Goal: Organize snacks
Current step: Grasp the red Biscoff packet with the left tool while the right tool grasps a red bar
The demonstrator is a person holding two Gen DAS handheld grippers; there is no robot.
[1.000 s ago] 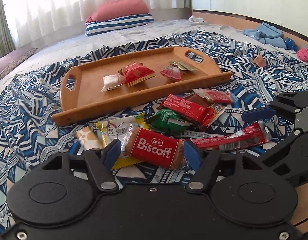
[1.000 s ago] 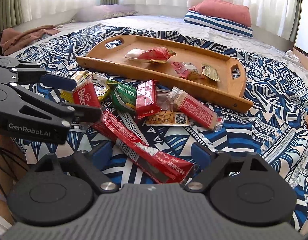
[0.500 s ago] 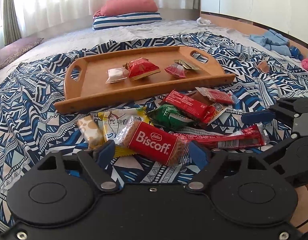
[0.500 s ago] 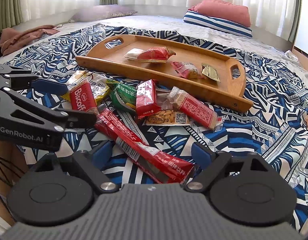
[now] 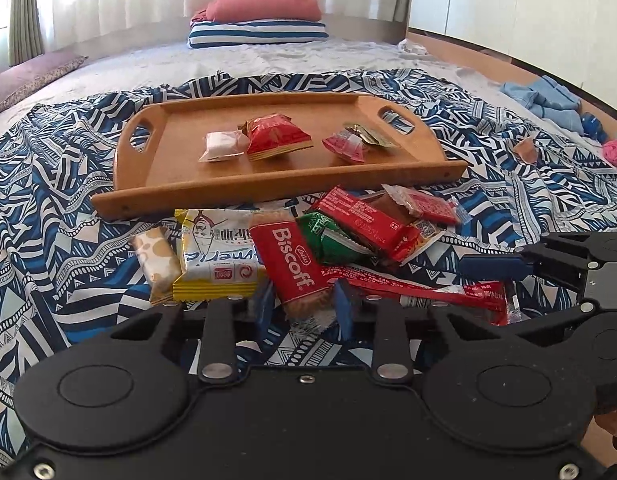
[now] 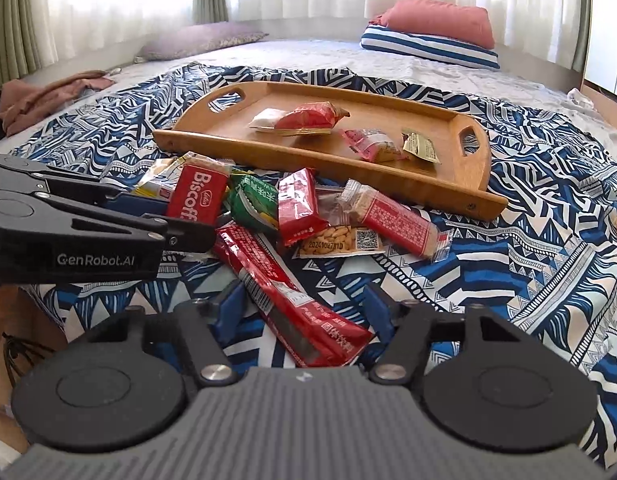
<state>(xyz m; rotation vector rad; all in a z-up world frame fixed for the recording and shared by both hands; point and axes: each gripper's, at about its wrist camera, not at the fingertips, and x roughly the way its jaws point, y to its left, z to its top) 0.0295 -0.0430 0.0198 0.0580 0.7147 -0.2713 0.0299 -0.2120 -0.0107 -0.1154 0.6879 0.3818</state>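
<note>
I had the left gripper point(image 5: 303, 304) low over the near edge of the snack pile, and its fingers point(image 5: 264, 306) were closing on the Biscoff biscuit point(image 5: 296, 266), the blue pads already pressed against the packet's two long sides. I took it at its near end because that end stuck out of the heap toward me, so nothing else would be caught with it.

The right gripper point(image 6: 300, 312) sat beside it, its fingers point(image 6: 228, 312) half wide and closing around the long red stick packet point(image 6: 284, 292). The packet lay between them, but I could see gaps on both sides, so nothing was held there yet. It lay lengthwise toward me, which was why I straddled its near end.

The wooden tray point(image 5: 180, 196) was my landmark. It lay on the patterned blue cloth point(image 5: 48, 208) spread over the bed, just beyond the pile. Four small packets were already in it, among them a red pouch point(image 5: 276, 136). On my side of the tray, the green packet point(image 5: 328, 236), the yellow-edged wafer pack point(image 5: 216, 252) and the rest lay overlapping. I judged each one was meant to go over the tray's near rim, two at a time.
</note>
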